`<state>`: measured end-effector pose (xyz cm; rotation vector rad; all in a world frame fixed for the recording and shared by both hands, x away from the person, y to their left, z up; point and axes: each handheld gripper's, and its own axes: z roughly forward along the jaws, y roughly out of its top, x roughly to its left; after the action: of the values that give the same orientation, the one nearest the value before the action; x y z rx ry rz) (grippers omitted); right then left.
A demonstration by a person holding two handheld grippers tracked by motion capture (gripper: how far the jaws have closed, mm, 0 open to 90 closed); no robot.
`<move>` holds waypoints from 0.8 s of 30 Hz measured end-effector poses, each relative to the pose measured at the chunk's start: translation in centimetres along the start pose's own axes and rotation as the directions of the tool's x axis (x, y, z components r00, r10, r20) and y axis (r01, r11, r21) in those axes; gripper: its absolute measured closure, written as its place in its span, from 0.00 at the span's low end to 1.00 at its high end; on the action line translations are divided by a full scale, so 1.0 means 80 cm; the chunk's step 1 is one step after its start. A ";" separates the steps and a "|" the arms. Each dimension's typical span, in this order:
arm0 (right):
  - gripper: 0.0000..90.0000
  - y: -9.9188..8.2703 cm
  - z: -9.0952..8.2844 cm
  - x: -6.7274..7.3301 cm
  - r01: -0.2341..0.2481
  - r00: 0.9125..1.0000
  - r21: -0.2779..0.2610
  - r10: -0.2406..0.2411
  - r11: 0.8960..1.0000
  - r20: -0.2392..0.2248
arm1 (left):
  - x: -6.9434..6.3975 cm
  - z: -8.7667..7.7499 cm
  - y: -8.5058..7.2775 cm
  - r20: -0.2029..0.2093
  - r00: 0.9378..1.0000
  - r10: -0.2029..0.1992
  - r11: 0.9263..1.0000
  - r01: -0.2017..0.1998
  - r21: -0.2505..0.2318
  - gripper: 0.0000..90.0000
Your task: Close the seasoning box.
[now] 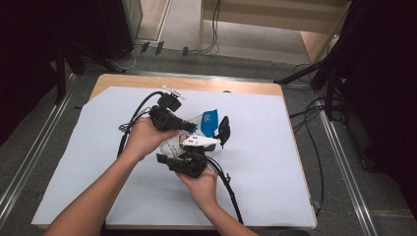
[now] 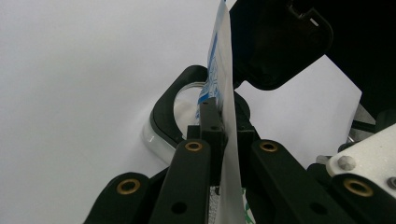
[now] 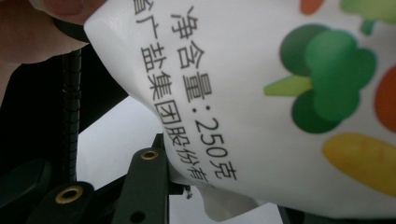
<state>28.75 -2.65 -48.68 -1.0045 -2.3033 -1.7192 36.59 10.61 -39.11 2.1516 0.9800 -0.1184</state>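
The packet (image 1: 199,129), a white pouch with blue print and pictures of vegetables, is already off the table (image 1: 275,162) and held in the air between both tools: the left tongs (image 2: 219,116) are pressed together on its thin sealed edge, and the right tongs (image 1: 189,160) pinch its fuller body from below. What is left, as I judge it, is to pull it open or pass it on. Only trailing cables (image 1: 227,184) lie on the white sheet nearby, and nothing blocks the way.
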 end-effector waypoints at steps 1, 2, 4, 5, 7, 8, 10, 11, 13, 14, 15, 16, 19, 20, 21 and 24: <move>0.73 0.000 0.000 0.000 0.000 1.000 0.000 0.000 1.000 0.000 | 0.000 0.000 0.000 -0.001 1.000 0.000 1.000 0.000 -0.001 0.99; 0.73 0.000 0.000 0.000 -0.001 1.000 0.000 0.001 1.000 0.000 | 0.000 0.000 0.000 -0.002 1.000 -0.001 1.000 0.001 -0.002 0.99; 0.73 0.000 0.000 0.000 -0.004 1.000 -0.001 0.004 1.000 -0.001 | 0.000 0.000 0.000 -0.004 1.000 -0.005 1.000 0.005 -0.004 0.99; 0.73 0.000 0.000 -0.001 -0.005 1.000 -0.001 0.005 1.000 -0.002 | 0.000 0.001 0.000 -0.003 1.000 -0.008 1.000 0.008 -0.005 0.99; 0.72 0.000 0.000 -0.001 -0.005 1.000 -0.004 0.005 1.000 -0.005 | 0.000 0.000 0.000 -0.002 1.000 -0.018 1.000 0.018 -0.007 0.99; 0.72 0.000 0.000 0.000 -0.003 1.000 -0.006 0.003 1.000 -0.007 | 0.000 0.000 0.001 -0.005 1.000 -0.019 1.000 0.019 -0.005 0.99; 0.70 0.000 0.000 0.000 0.000 1.000 -0.008 0.000 1.000 -0.008 | 0.000 0.000 0.001 -0.004 1.000 -0.019 1.000 0.019 -0.002 0.99; 0.70 0.000 0.001 0.001 0.003 1.000 -0.008 -0.003 1.000 -0.006 | 0.000 0.000 0.001 -0.002 1.000 -0.023 1.000 0.023 -0.003 0.99; 0.70 0.000 0.001 0.001 0.011 1.000 -0.005 -0.011 1.000 -0.002 | -0.001 0.000 0.001 -0.002 1.000 -0.021 1.000 0.021 -0.004 0.99; 0.71 0.000 0.001 0.001 0.013 1.000 -0.006 -0.013 1.000 0.002 | -0.001 0.000 0.001 -0.001 1.000 -0.022 1.000 0.022 -0.007 0.99; 0.71 0.000 0.001 0.001 0.016 1.000 -0.005 -0.016 1.000 0.004 | -0.002 0.000 0.002 -0.003 1.000 -0.021 1.000 0.021 -0.005 0.99; 0.72 0.000 0.001 0.001 0.017 1.000 -0.004 -0.017 1.000 0.005 | -0.002 0.000 0.002 -0.004 1.000 -0.019 1.000 0.019 -0.004 0.99; 0.73 0.001 0.001 0.001 0.011 1.000 0.000 -0.011 1.000 0.005 | -0.003 0.000 0.001 -0.007 1.000 -0.014 1.000 0.014 -0.006 0.99; 0.73 0.001 0.001 0.001 0.009 1.000 -0.001 -0.009 1.000 0.004 | -0.003 0.000 0.001 -0.007 1.000 -0.015 1.000 0.015 -0.009 0.99; 0.73 0.000 0.001 0.000 0.005 1.000 -0.003 -0.005 1.000 0.002 | -0.003 0.000 0.001 -0.009 1.000 -0.016 1.000 0.016 -0.009 0.99; 0.73 0.000 0.001 0.000 -0.003 1.000 -0.006 0.003 1.000 -0.001 | -0.004 -0.001 0.001 -0.018 1.000 -0.008 1.000 0.008 -0.014 0.99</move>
<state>28.76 -2.55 -48.71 -1.0077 -2.2961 -1.7260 36.43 10.43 -38.86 2.1396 0.9971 -0.0965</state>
